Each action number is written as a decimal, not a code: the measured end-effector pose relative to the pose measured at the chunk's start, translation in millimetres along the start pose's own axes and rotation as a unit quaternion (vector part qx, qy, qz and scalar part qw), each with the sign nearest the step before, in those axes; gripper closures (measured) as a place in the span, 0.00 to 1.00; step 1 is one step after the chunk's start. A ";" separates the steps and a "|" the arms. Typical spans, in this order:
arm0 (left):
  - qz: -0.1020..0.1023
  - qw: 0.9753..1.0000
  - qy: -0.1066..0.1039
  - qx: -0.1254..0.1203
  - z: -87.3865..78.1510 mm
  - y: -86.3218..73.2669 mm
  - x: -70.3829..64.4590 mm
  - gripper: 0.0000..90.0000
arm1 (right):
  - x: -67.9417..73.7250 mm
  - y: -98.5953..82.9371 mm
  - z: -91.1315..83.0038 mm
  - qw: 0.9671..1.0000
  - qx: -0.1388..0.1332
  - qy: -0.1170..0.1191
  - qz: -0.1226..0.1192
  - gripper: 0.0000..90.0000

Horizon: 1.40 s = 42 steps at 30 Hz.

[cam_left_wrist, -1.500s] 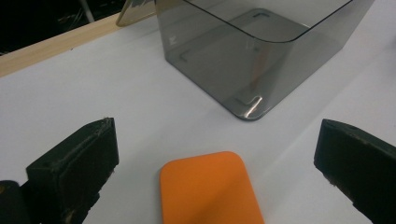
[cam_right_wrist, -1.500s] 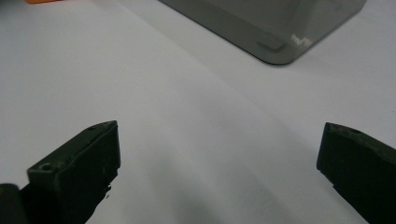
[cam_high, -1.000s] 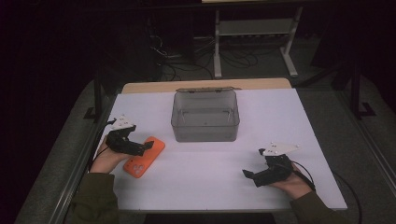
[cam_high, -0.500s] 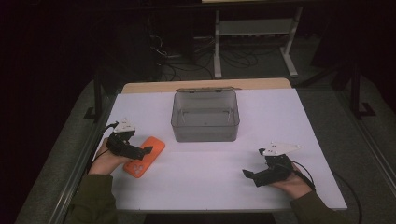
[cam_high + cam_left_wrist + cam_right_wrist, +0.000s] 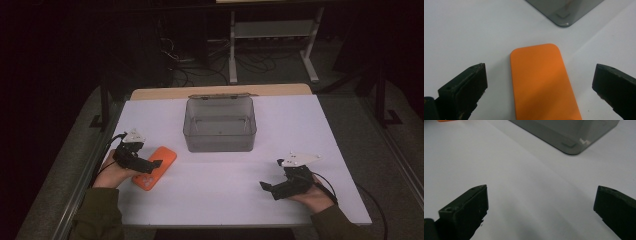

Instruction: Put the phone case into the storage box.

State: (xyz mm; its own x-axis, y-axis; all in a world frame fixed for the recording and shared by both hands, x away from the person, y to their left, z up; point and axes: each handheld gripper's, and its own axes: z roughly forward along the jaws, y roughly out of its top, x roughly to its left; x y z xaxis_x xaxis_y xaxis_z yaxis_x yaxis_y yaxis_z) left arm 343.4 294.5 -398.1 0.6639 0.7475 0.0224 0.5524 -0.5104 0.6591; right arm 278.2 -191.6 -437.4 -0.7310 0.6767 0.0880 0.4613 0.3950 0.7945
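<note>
An orange phone-shaped slab (image 5: pixel 155 167) (image 5: pixel 542 80) lies flat on the white table (image 5: pixel 225 180) at the left. My left gripper (image 5: pixel 154 165) (image 5: pixel 540 82) hovers right over its near half, open, with one jaw on each side of the slab and a gap to both. A clear grey plastic box (image 5: pixel 220 124) stands empty in the middle of the table, its corner visible in the left gripper view (image 5: pixel 564 12) and the right gripper view (image 5: pixel 571 137). My right gripper (image 5: pixel 266 188) (image 5: pixel 541 205) rests open near the front right, over bare table.
The table's front edge runs close below both hands. Metal rails flank the table on both sides. Beyond the far edge lie a dark floor, cables and a white shelf frame (image 5: pixel 270 35).
The left gripper has slid slightly toward the front and right, farther over the orange slab. The right gripper has stayed put.
</note>
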 end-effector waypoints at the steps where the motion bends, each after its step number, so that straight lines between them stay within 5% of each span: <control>1: 0.001 1.000 0.003 0.008 0.6 -0.4 -0.3 0.00 | 0.0 0.0 0.0 1.000 0.000 0.000 -0.001 0.00; 42: -0.005 0.996 -0.002 0.094 12.3 -13.4 -8.5 0.00 | -0.6 0.0 -0.2 1.000 0.000 0.001 0.001 0.00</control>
State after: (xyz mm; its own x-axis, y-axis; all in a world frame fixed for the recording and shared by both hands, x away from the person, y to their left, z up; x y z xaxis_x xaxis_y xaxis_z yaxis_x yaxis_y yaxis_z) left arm 336.5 289.8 -416.4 0.6597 0.7514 0.0133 0.6434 -0.5738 0.5068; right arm 278.5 -192.1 -437.3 -0.7313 0.6759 0.0914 0.4624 0.3929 0.7948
